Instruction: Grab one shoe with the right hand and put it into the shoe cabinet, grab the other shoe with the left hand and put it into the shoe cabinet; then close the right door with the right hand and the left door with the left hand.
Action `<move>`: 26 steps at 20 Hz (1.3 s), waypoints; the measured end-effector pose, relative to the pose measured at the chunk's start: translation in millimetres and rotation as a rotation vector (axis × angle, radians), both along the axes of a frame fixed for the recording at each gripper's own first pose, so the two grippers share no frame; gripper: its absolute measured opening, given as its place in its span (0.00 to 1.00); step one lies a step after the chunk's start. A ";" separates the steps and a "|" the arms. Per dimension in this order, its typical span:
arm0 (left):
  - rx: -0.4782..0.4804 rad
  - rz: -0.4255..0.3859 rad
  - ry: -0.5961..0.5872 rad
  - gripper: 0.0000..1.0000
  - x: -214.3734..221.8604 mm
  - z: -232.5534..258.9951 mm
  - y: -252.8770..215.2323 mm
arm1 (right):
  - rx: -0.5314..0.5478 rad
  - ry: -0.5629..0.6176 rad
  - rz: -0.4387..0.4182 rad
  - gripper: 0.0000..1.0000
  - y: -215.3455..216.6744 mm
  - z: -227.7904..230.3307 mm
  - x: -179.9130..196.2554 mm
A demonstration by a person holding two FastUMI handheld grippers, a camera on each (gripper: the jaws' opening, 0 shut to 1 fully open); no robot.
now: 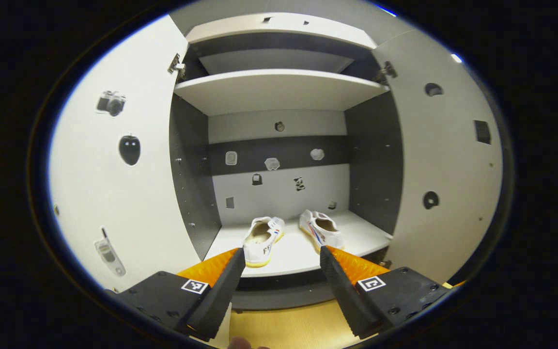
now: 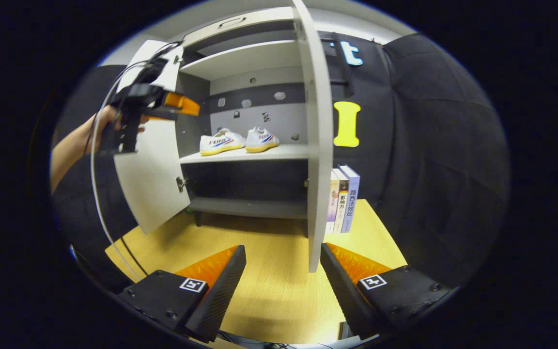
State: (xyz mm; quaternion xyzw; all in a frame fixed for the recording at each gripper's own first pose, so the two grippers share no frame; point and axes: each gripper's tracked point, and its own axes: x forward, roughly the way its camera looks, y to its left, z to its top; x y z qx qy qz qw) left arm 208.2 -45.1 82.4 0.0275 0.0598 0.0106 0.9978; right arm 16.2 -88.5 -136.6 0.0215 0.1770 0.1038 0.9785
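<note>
Nearest in the left gripper view, the left gripper (image 1: 283,259) has its fingers spread wide with nothing between them, pointing straight into the open white shoe cabinet (image 1: 279,89). Both white canvas shoes lie on the cabinet's lower shelf (image 1: 356,235): the left shoe (image 1: 263,238) sits near the shelf's front edge with its heel towards the camera, and the right shoe (image 1: 321,230) lies just beside it, a little farther back and angled to the right. They are near each other but apart. Small stickers dot the grey back panel (image 1: 279,186) above them. The left door (image 1: 109,169) and the right door (image 1: 446,160) both stand swung open, the left one bearing pictures of a camera, an apple and a phone.

From the right gripper view, the right gripper (image 2: 283,259) hangs over the yellow wooden bench (image 2: 269,291), its fingers likewise wide apart and empty, well back from the cabinet. The right door (image 2: 318,145) shows edge-on just ahead of it, its lower corner between the fingertips in the picture. The two shoes (image 2: 238,140) rest side by side on the shelf. Farther off at the left, a person's hand (image 2: 109,121) holds the left gripper (image 2: 182,104) level in front of the left door (image 2: 150,169). A few upright books (image 2: 343,198) stand on the bench just right of the cabinet.
</note>
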 end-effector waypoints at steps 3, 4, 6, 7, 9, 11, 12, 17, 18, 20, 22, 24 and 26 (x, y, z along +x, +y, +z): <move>-0.030 -0.047 0.001 0.96 -51.2 -17.7 -22.0 | -0.032 -0.044 -0.111 0.99 -34.5 34.1 1.8; -0.043 -0.058 0.004 0.96 -65.6 -22.5 -25.8 | -0.046 -0.061 -0.143 0.99 -48.8 46.4 3.9; -0.099 -0.085 0.013 0.96 -91.6 -34.5 -29.8 | -0.068 -0.094 -0.197 0.99 -73.6 74.2 3.8; -0.129 -0.096 0.012 0.96 -100.8 -41.3 -23.8 | -0.076 -0.108 -0.218 0.99 -86.4 87.7 6.9; -0.171 -0.093 0.012 0.96 -117.3 -52.2 -13.4 | -0.077 -0.134 -0.266 0.99 -108.2 114.6 16.6; -0.168 -0.063 0.004 0.96 -130.2 -61.9 2.1 | -0.052 -0.166 -0.312 0.99 -122.7 142.6 30.3; -0.149 -0.044 0.002 0.98 -136.2 -66.3 10.5 | -0.043 -0.188 -0.326 0.98 -129.4 155.0 38.8; -0.120 0.022 0.043 0.98 -163.4 -97.1 32.9 | -0.099 -0.261 -0.337 0.98 -155.1 205.3 85.1; -0.128 0.030 0.051 0.98 -167.0 -101.1 36.4 | -0.109 -0.264 -0.335 0.98 -157.1 209.9 94.2; -0.143 0.055 0.062 0.98 -172.2 -106.9 43.6 | -0.129 -0.259 -0.325 0.98 -159.4 212.3 112.4; -0.148 0.074 0.062 0.98 -175.6 -105.4 48.2 | -0.130 -0.254 -0.305 0.98 -153.8 212.2 128.3; -0.142 0.085 0.051 0.98 -176.6 -102.1 52.3 | -0.108 -0.247 -0.293 0.98 -146.6 208.8 140.7; -0.135 0.091 0.045 0.98 -177.5 -99.3 54.7 | -0.069 -0.225 -0.298 0.99 -140.6 201.1 149.3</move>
